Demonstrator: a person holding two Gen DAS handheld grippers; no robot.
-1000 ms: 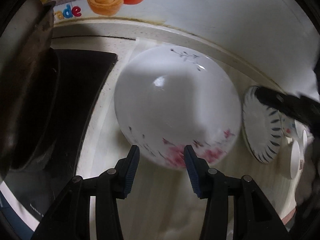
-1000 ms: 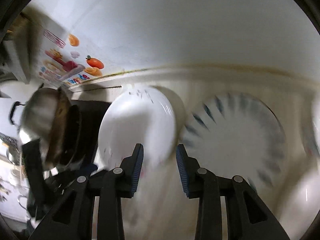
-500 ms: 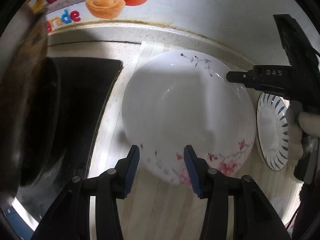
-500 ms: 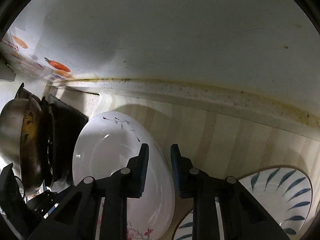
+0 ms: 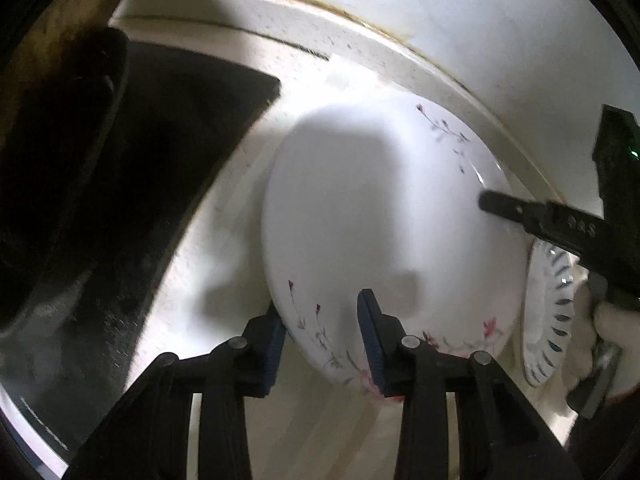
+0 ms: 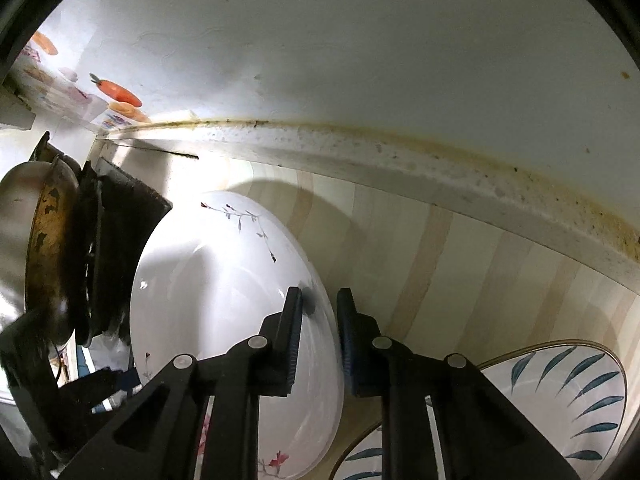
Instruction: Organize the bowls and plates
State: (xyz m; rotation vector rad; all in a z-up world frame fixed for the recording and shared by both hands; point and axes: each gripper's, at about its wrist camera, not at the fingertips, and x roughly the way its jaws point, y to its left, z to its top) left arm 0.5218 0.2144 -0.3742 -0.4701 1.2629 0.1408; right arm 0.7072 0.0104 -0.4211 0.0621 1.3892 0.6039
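My left hand-held gripper point(image 5: 322, 334) straddles the floral plate's point(image 5: 384, 232) rim at 6 o'clock, fingers spread. My right hand-held gripper point(image 6: 320, 330) straddles its 3 o'clock rim, slightly parted. The plate lies on the striped surface point(image 6: 460, 264), long axis toward 12.

glossy ceramic plate point(image 6: 224, 300), striped wood-look counter point(image 6: 460, 264)

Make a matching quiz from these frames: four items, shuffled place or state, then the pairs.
Items:
1. floral plate
2. leaf plate
3. wok
4. right gripper

Descriptions:
A. far left, on the stove
B. straddles a plate's rim
C. rim between both grippers' fingers
D. blue marks, right of the white plate

Pairs: 1-C, 2-D, 3-A, 4-B
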